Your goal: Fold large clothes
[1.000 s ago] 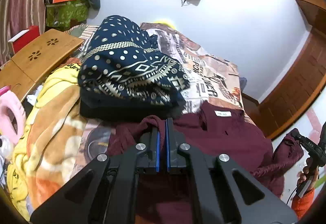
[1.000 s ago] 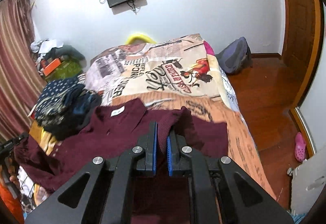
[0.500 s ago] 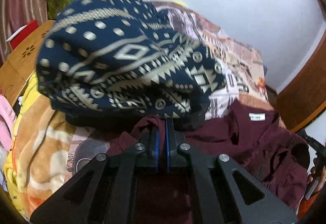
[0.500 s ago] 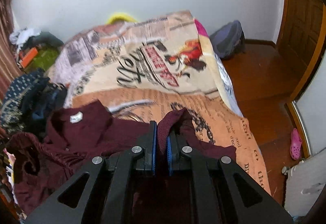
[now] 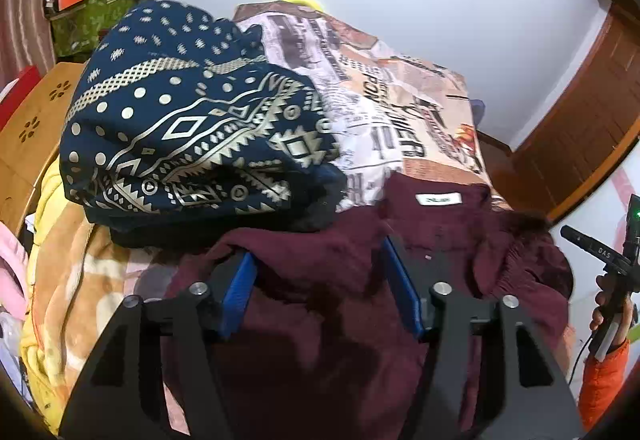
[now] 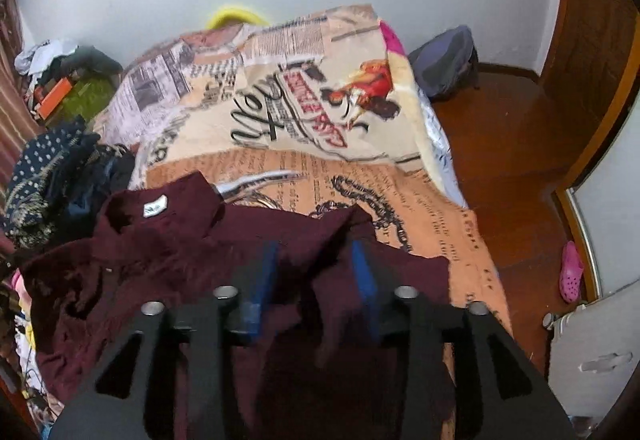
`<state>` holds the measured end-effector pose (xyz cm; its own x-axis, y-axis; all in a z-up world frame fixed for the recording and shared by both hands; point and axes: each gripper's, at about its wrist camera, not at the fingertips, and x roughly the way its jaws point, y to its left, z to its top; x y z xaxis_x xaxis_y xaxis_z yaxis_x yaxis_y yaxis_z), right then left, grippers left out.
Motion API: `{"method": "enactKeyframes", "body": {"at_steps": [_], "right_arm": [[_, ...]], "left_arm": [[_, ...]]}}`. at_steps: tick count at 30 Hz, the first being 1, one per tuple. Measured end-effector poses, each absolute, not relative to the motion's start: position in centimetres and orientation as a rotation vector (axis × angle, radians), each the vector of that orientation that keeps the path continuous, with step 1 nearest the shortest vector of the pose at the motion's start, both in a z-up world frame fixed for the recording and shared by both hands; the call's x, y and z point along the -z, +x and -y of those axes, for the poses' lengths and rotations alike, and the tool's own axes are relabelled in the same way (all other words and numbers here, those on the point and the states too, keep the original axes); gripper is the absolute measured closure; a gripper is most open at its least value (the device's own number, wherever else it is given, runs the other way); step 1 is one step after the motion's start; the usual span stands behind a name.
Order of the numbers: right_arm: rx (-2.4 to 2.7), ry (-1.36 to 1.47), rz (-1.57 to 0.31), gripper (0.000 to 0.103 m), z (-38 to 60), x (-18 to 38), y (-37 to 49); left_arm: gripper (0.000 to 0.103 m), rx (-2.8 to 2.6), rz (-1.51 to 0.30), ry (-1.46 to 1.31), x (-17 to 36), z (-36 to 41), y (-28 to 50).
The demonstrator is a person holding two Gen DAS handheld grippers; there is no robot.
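A maroon shirt (image 5: 440, 236) with a white collar label lies spread on the printed bed cover (image 5: 400, 108). My left gripper (image 5: 316, 252) hovers over the shirt's left edge. Its jaws are opening, and a hump of maroon cloth sits loosely between the blue pads (image 5: 240, 284) without being pressed. In the right wrist view the same shirt (image 6: 168, 252) stretches to the left. My right gripper (image 6: 315, 246) is over its right side, jaws opening, with a fold of the cloth standing free between them.
A pile of navy patterned clothes (image 5: 192, 128) sits just beyond the shirt on the left, seen also as the navy pile (image 6: 44, 176). A wooden lap table (image 5: 28, 128) and a yellow blanket (image 5: 60, 280) lie left. A backpack (image 6: 448, 60) and a pink shoe (image 6: 570, 272) are on the floor.
Both grippers were shut on pinches of the maroon shirt; now their jaws stand apart and the cloth has dropped free. Both moved forward over the bed and slightly lower.
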<state>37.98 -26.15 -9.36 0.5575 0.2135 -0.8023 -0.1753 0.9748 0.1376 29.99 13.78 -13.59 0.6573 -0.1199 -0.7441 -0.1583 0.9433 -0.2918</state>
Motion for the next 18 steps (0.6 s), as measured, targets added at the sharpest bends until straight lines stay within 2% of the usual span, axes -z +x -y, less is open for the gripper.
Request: {"method": "enactKeyframes", "body": {"at_steps": [8,11,13,18], "right_arm": [[-0.313,0.049,-0.858,0.049,25.0,5.3,33.4],[-0.346,0.018,-0.842,0.047,23.7,4.8,32.0],[-0.371,0.001,-0.841,0.047,22.7,4.8,31.3],[-0.418,-0.062,-0.826,0.047,19.9,5.6,29.0]], "left_arm": [[0.039,-0.006,-0.809,-0.187,10.7,-10.1,27.1],[0.033,-0.010,-0.754,-0.074,9.1,-8.1,25.5],[0.024,-0.008,-0.720,-0.045,8.5,-7.1,24.5],[0.021,0.019,-0.744,-0.090,9.6,-6.1,23.5]]}}
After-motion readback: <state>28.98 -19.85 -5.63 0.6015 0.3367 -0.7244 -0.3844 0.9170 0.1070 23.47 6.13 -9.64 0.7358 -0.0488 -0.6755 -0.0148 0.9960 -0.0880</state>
